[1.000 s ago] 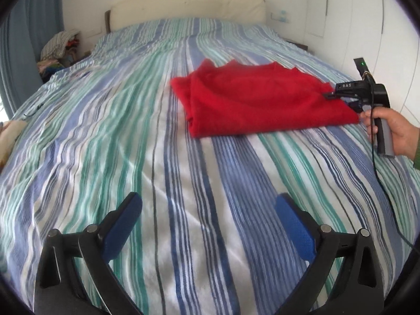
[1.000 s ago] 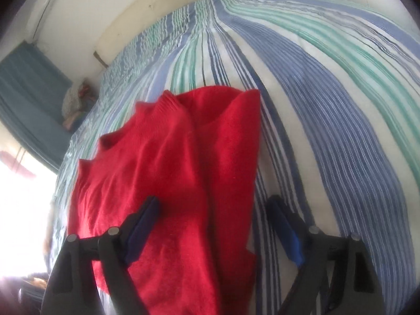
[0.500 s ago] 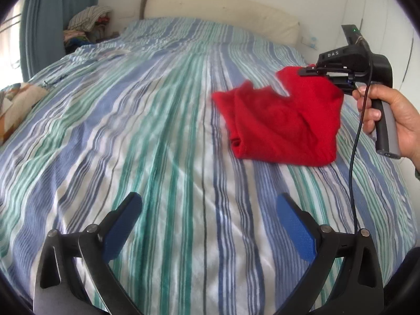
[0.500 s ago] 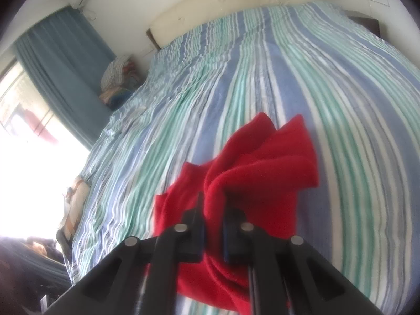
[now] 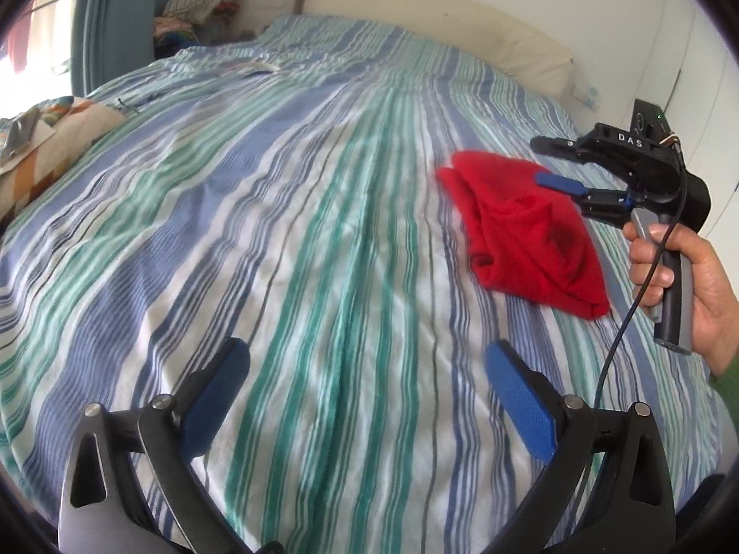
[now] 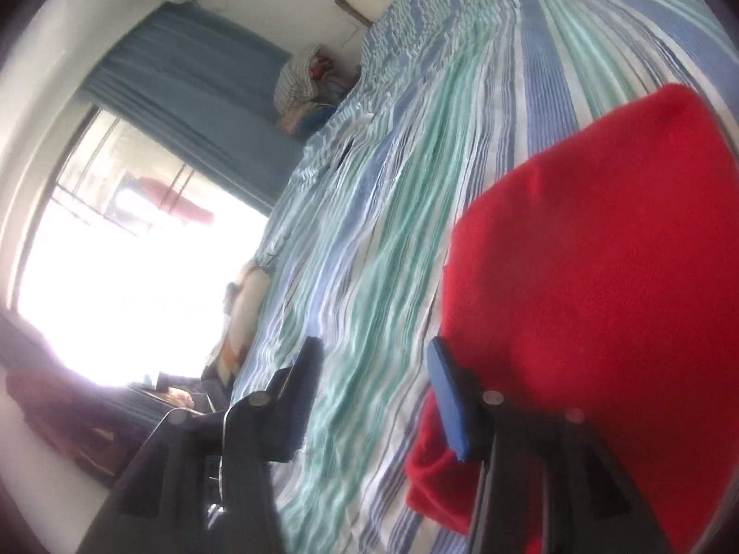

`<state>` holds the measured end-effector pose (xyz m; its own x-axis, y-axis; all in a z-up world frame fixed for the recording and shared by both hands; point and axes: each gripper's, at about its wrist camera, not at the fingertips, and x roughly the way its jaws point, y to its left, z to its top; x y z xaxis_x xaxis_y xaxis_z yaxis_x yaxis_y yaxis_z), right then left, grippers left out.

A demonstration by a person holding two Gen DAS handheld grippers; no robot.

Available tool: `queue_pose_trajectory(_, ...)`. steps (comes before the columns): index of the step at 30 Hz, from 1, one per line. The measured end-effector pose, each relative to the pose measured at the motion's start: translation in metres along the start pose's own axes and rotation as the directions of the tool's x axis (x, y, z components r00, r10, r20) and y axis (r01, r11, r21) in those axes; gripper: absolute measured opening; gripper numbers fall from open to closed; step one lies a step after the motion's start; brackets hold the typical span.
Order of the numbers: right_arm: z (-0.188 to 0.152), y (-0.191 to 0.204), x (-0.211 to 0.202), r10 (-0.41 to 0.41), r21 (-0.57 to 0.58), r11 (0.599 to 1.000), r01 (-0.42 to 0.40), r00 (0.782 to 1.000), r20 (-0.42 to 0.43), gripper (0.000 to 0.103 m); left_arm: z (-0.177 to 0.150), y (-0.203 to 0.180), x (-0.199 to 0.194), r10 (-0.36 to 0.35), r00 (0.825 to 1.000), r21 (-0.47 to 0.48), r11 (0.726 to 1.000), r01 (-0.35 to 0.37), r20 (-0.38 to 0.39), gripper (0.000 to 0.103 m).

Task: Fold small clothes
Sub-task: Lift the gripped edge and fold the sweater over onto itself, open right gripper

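Note:
A red knit garment [image 5: 526, 231] lies folded over on the striped bedspread [image 5: 323, 240] at the right. My right gripper [image 5: 547, 164] hovers just above its right side, jaws open and empty. In the right wrist view the garment [image 6: 591, 277] fills the right half, beside and partly behind the right finger, and the right gripper [image 6: 374, 355] is open over the stripes. My left gripper [image 5: 365, 369] is open and empty low over the bedspread, well short of the garment.
A cream headboard [image 5: 439, 51] runs along the far wall. A pile of clothes [image 5: 198, 9] sits at the far left by a blue curtain [image 6: 184, 92]. A patterned cushion [image 5: 51, 134] lies at the bed's left edge. A bright window [image 6: 115, 254] is on the left.
The right gripper took hold of the garment's right side, carried it over to the left, then opened and let go. The garment now lies folded narrower. The left gripper stayed open.

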<state>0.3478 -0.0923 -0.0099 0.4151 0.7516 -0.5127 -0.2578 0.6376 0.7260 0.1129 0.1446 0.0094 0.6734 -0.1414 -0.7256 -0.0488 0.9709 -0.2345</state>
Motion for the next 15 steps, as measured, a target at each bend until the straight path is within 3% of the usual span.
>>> queue_pose_trajectory(2, -0.001, 0.003, -0.024, -0.133, -0.102, 0.985, 0.136, 0.99, 0.037, 0.049, -0.001, -0.004, -0.002, -0.014, 1.0, 0.011, 1.0, 0.014, -0.004, 0.102)
queue_pose_trajectory(4, -0.004, 0.003, -0.035, -0.332, -0.196, 0.92, 0.339, 0.941, 0.067, 0.049, -0.002, -0.009, -0.002, -0.017, 1.0, 0.032, 0.999, 0.018, -0.006, 0.102)
queue_pose_trajectory(5, -0.008, 0.001, -0.034, -0.385, -0.233, 0.891, 0.389, 0.921, 0.067, 0.049, -0.002, -0.012, -0.001, -0.016, 1.0, 0.044, 0.999, 0.016, -0.007, 0.102)
queue_pose_trajectory(7, -0.018, -0.003, -0.026, -0.415, -0.294, 0.865, 0.408, 0.909, 0.04, 0.048, -0.004, -0.016, 0.0, -0.005, 1.0, 0.066, 0.998, 0.005, -0.007, 0.102)
queue_pose_trajectory(10, -0.043, 0.009, -0.007, -0.378, -0.39, 0.844, 0.367, 0.924, 0.05, 0.04, -0.006, -0.019, 0.0, 0.027, 1.0, 0.089, 0.996, -0.027, 0.005, 0.102)
queue_pose_trajectory(12, -0.062, 0.014, 0.021, -0.343, -0.432, 0.851, 0.298, 0.939, -0.027, 0.017, -0.007, -0.017, 0.0, 0.05, 0.999, 0.093, 0.994, -0.051, 0.016, 0.102)
queue_pose_trajectory(13, -0.076, 0.017, 0.034, -0.353, -0.473, 0.835, 0.282, 0.933, -0.068, 0.016, -0.007, -0.016, 0.0, 0.059, 0.998, 0.093, 0.994, -0.06, 0.018, 0.102)
queue_pose_trajectory(15, -0.101, 0.029, 0.047, -0.39, -0.594, 0.758, 0.27, 0.917, -0.081, 0.016, -0.007, -0.014, 0.002, 0.067, 0.998, 0.09, 0.994, -0.068, 0.011, 0.102)
